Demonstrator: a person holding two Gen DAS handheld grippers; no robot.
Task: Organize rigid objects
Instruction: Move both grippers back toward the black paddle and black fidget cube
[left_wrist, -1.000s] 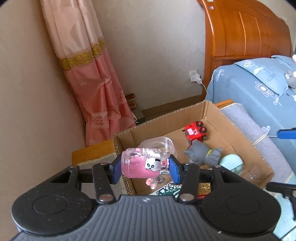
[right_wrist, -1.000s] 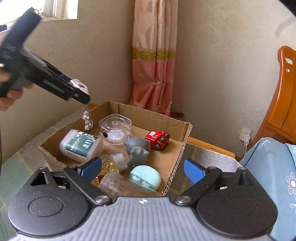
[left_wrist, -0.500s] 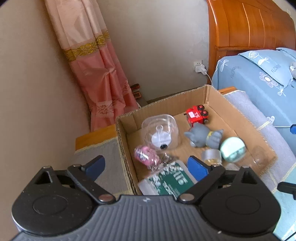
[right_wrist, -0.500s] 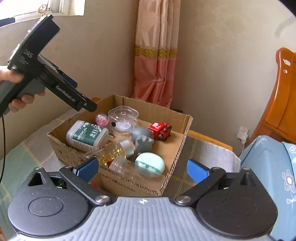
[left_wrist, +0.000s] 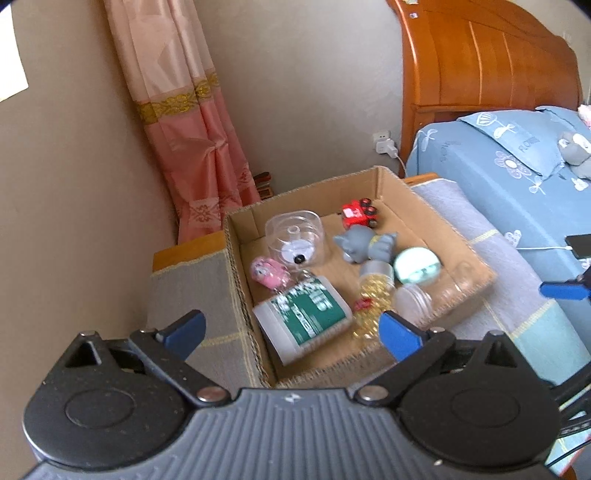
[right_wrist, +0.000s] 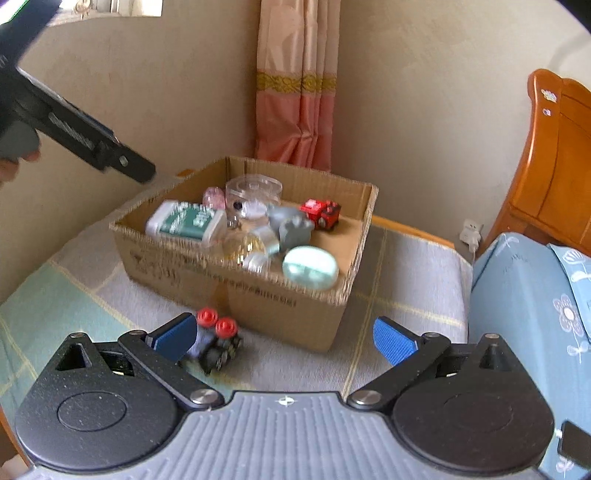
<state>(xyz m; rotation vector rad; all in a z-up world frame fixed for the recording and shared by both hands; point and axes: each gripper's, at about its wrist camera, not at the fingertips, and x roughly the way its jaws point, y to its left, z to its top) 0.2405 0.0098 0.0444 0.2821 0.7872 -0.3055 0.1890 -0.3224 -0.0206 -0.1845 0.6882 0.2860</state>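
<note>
Box (right_wrist: 236, 295) first: it sits on the cloth-covered table (right_wrist: 406, 273) and already holds most of the hard items, namely a green-labelled bottle (left_wrist: 304, 317), a clear round case (left_wrist: 297, 236), a grey figure (left_wrist: 364, 243), a pale egg (left_wrist: 417, 266), a red car (left_wrist: 358, 213) and a small pink toy (left_wrist: 267, 271). One toy train (right_wrist: 216, 341) with red knobs lies outside, on the cloth just in front of the box wall.

That train looks like the next pick. To do it well, the right gripper (right_wrist: 284, 338) should drop with the train centred between the pads and close across its narrow body, not on the knobs or wheels. At present the train sits off to one side, beside the left-hand pad, so shift sideways before closing.

Right jaws are spread wide and hold nothing. The left gripper (left_wrist: 291, 332) hangs above the box's near corner, its jaws opening, nearly at full spread, with nothing pinched.
</note>
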